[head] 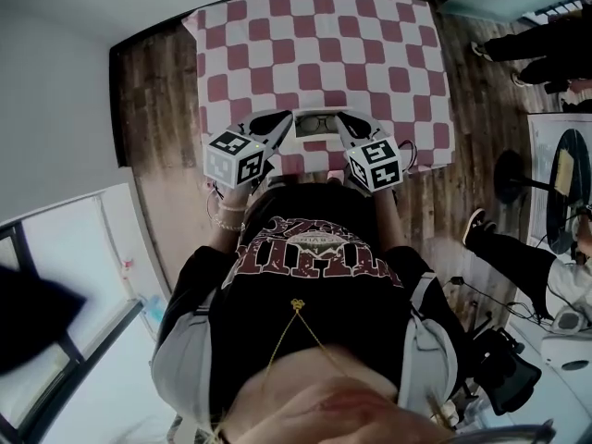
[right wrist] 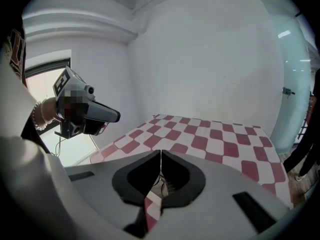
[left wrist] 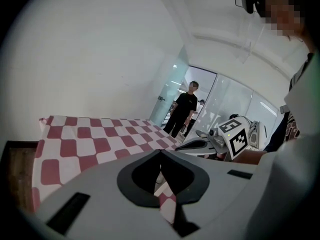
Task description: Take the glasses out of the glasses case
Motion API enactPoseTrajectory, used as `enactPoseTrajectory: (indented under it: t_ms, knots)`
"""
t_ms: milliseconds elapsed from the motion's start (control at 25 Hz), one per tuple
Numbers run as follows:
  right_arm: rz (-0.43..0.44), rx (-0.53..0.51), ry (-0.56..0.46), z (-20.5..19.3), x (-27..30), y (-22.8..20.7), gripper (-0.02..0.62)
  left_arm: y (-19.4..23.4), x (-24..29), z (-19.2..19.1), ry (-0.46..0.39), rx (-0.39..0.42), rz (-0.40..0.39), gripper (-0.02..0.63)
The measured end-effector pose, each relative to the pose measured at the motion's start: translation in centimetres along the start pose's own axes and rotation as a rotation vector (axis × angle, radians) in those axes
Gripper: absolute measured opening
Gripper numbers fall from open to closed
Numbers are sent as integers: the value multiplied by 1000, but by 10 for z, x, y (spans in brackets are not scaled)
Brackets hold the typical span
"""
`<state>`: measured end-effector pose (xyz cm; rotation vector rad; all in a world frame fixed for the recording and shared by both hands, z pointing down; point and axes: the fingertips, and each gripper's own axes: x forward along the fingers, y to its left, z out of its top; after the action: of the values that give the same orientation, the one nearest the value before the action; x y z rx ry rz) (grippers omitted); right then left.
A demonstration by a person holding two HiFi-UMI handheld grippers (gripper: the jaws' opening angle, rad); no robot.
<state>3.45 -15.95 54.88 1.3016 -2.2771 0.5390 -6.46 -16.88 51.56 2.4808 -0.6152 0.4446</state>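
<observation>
Glasses case (head: 319,133): seen only in head view, lying open at near edge of bench (head: 324,44), dark-framed glasses (head: 318,121) inside. Not clearly picked out in either gripper view. Right gripper view gives just a thin wire-like bit and some mesh through the gap behind the jaws, too small to name.

Nearest in: left gripper (head: 280,119) and right gripper (head: 346,118), one each side of case, tips angled inward toward its short ends. Can't tell from head view whether tips touch case or stop just beside it.

Left gripper view: jaws pressed together tip to tip, nothing between them, red/white checked cloth (left wrist: 90,139) below. Right gripper view: same, jaws closed at tips, empty. In each gripper view, opposite gripper w/ its marker cube visible off to the side.

Further out: cloth over bench top, dark wood floor (head: 157,91) round it. Far end, left gripper view only: person in black (left wrist: 184,109) standing by glass partition. Head view only: other people's legs (head: 518,40), cut off at rt edge.
</observation>
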Motion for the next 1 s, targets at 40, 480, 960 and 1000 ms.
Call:
enactPoseTrajectory:
  t_ms: [40, 480, 960, 1000]
  knots:
    - [8, 0, 4, 0, 3, 1, 20, 2, -2, -2, 1, -3, 12, 8]
    - [99, -47, 79, -3, 43, 2, 20, 13, -19, -11, -15, -50, 81, 8]
    - [127, -98, 190, -37, 64, -1, 20, 16, -19, -25, 10, -93, 90, 8]
    - [129, -102, 203, -41, 64, -1, 20, 17, -18, -27, 14, -98, 89, 8]
